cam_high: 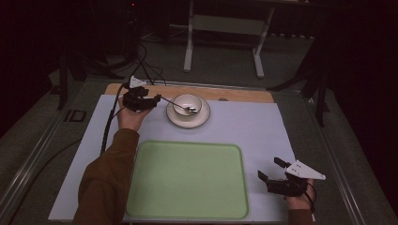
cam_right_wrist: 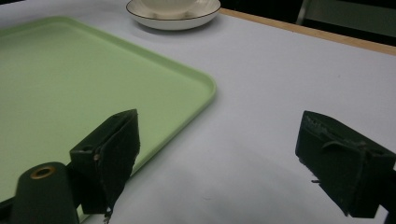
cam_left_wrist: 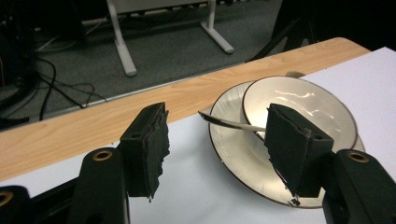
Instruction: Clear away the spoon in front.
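My right tool (cam_high: 272,169) rested near me at the right of the bench (cam_high: 263,126), its jaws standing wide with nothing between them, just beside the right edge of the green tray (cam_high: 187,180); it was well apart from the work, so I judged it no risk beyond a knock against the tray's rim if I swung it in carelessly. The tray itself lay bare, nothing in it.

Farther off, my left tool (cam_high: 158,98) hung at the left of the saucer (cam_high: 202,119), its jaws spread wide and gripping nothing; in the left gripper view the spoon's handle (cam_left_wrist: 226,122) pointed out between them, one pad (cam_left_wrist: 292,149) already over the saucer and the other over bare bench. The spoon (cam_high: 184,108) lay tilted in the bowl (cam_high: 187,104), its head inside and its handle reaching over the rim toward my left tool; the bowl sat on the saucer at the far middle of the bench and held, as far as I could tell, nothing but the spoon.

The danger, as I judged it, lay here; a thin, slick handle could slip or swivel as the pads closed; a pad coming in low could strike the saucer's rim and shove bowl and saucer together; a lift taken askew could drag the spoon's head against the bowl and tip it.
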A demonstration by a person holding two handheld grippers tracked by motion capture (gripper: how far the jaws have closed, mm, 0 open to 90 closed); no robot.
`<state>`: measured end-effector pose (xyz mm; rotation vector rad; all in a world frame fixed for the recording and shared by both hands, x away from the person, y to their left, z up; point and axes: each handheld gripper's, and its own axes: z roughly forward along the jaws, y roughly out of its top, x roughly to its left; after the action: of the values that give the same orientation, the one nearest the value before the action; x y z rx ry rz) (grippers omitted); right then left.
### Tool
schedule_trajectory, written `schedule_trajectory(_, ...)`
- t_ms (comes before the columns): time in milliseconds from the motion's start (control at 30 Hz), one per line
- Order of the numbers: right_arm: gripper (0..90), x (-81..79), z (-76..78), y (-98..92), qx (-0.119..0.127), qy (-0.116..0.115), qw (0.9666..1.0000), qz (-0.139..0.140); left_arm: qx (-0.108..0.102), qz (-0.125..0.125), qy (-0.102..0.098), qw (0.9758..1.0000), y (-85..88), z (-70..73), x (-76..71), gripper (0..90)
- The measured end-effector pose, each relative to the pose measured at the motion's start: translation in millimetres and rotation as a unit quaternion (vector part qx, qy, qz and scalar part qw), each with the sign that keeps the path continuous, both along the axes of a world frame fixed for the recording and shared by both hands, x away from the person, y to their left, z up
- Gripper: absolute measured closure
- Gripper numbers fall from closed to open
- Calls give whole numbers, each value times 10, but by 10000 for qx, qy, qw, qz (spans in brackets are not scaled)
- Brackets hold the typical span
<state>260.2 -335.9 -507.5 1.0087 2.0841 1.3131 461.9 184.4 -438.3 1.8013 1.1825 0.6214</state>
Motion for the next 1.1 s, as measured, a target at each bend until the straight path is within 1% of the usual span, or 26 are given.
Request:
schedule_trajectory(33,135,1,-1,-4,1,-2,10000,-6,34,-12,39,10000,-26,-23,40,402)
schedule_trajectory(133,135,0,-3,-4,-17,0,10000,-9,39,-8,84,10000,-51,-46,78,405)
schedule_trajectory(167,135,0,-5,-2,-44,-4,10000,-7,15,22,150,9999,-76,-80,120,405)
schedule_trajectory(300,135,1,-10,4,-67,-2,10000,3,-1,95,217,9997,-97,-119,165,394)
schedule_trajectory(367,135,2,-13,14,-87,5,10000,39,-185,268,415,9986,-101,-220,265,377)
schedule_trajectory(400,135,2,-13,14,-87,5,10000,39,-185,268,415,9986,-101,-220,265,374)
schedule_trajectory(433,135,0,-12,13,-74,-6,10000,39,-219,290,464,9983,-103,-249,288,374)
schedule_trajectory(500,135,-2,-10,10,-63,-6,10000,29,-400,256,578,9972,-108,-301,328,377)
schedule_trajectory(533,135,-4,-8,3,-53,-5,10000,6,-524,193,616,9965,-108,-317,340,422)
schedule_trajectory(567,135,-4,-8,3,-53,-5,10000,6,-653,140,624,9958,-110,-329,349,422)
schedule_trajectory(600,135,-5,-7,2,-50,-11,10000,6,-751,100,631,9951,-112,-335,353,447)
schedule_trajectory(633,135,-7,-6,5,-48,-7,10000,15,-873,33,615,9943,-115,-336,355,512)
schedule_trajectory(667,135,-7,-6,5,-48,-7,10000,15,-873,33,615,9943,-115,-336,355,558)
schedule_trajectory(700,135,-6,-6,7,-51,-3,10000,16,-873,33,615,9943,-115,-336,355,558)
schedule_trajectory(733,135,-6,-6,7,-51,-3,10000,16,-915,-78,573,9941,-135,-327,338,558)
schedule_trajectory(767,134,-6,-6,8,-57,-5,10000,22,-941,-115,563,9939,-145,-324,330,633)
schedule_trajectory(833,135,-9,-4,5,-56,-10,10000,18,-1083,-197,531,9925,-149,-316,308,692)
schedule_trajectory(900,135,-10,-3,5,-53,-12,10000,12,-1084,-226,502,9926,-153,-307,294,746)
schedule_trajectory(933,135,-11,-2,5,-58,-8,10000,9,-1116,-294,443,9923,-163,-287,266,784)
schedule_trajectory(967,135,-10,-3,5,-67,-8,10000,12,-1138,-328,413,9921,-169,-277,252,797)
schedule_trajectory(1000,135,-9,-4,7,-69,-10,10000,18,-1173,-440,333,9916,-191,-247,209,813)
schedule_trajectory(1067,135,-7,-6,11,-83,-5,10000,23,-1217,-514,272,9909,-216,-218,164,841)
schedule_trajectory(1100,135,-7,-6,11,-83,-5,10000,23,-1217,-514,272,9909,-216,-218,164,855)
